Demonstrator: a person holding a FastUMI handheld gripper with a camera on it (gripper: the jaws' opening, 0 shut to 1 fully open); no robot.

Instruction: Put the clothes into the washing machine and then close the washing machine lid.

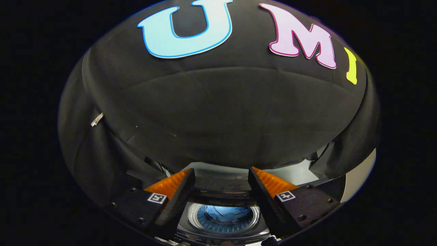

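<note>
One gripper (221, 177) shows at the bottom centre of the frame, its two fingers (177, 201) spread apart with nothing between them. In the gap, low in the frame, sits one washer (223, 227) with its round drum open; inside the drum lie blue clothes (223, 213), how many pieces I cannot tell. One black cloth wall (222, 112) covers the middle and top of the frame. A small pale tag (97, 119) hangs at centre left.
</note>
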